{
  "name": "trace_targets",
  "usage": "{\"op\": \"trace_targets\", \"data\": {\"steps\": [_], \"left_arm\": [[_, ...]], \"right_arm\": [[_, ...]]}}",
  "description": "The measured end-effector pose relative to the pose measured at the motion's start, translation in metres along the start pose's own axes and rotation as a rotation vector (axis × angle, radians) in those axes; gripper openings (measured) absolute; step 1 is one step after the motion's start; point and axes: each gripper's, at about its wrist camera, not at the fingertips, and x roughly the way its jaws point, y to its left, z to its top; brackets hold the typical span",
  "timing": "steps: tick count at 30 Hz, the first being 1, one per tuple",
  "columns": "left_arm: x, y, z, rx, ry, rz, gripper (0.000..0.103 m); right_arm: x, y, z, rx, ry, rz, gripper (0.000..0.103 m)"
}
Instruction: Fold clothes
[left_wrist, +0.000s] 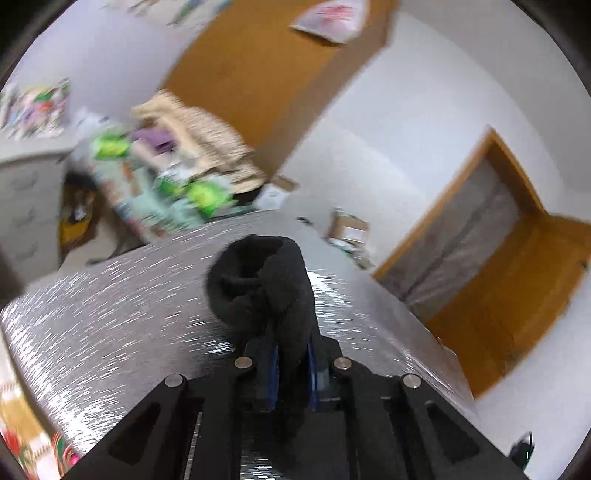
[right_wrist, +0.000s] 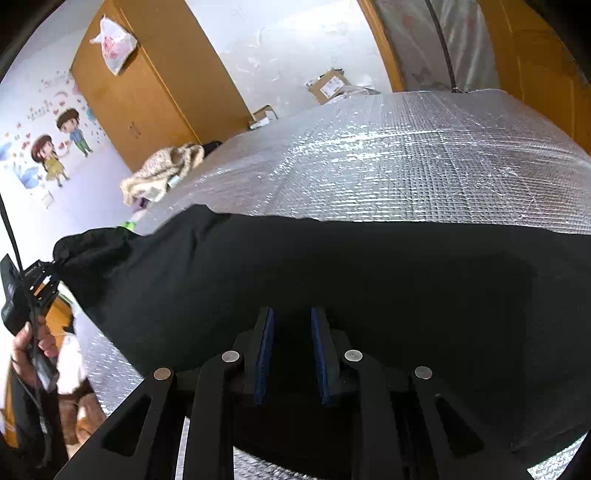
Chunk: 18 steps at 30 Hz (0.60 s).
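Black garment (right_wrist: 332, 277) is spread over the silver foil-covered table (right_wrist: 406, 155), filling the lower half of the right wrist view, right under and ahead of the right gripper (right_wrist: 291, 354). That gripper's blue pads (right_wrist: 264, 354) sit a bit apart with dark fabric showing in the gap, but honestly I can't tell if it's actually pinching anything. Over at 9 o'clock the left gripper (right_wrist: 40, 284) has a bunched corner of the garment, held by a hand (right_wrist: 29, 347). From the left wrist view, the left gripper (left_wrist: 291, 365) is clamped tight on a wad of the black cloth, which bulges up toward 12 o'clock over the table. Background is pretty motion-blurred there.
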Motion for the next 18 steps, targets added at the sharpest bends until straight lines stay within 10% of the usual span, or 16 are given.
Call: {"op": "trace_targets", "data": {"steps": [9, 18], "left_arm": [[0.006, -0.103, -0.023, 0.286, 0.080, -0.219, 0.012], [0.043, -0.173, -0.110, 0.514, 0.377, -0.400, 0.012]], "right_arm": [[-0.041, 0.009, 0.008, -0.005, -0.100, 0.121, 0.022], [-0.072, 0.018, 0.013, -0.021, -0.151, 0.181, 0.022]]}}
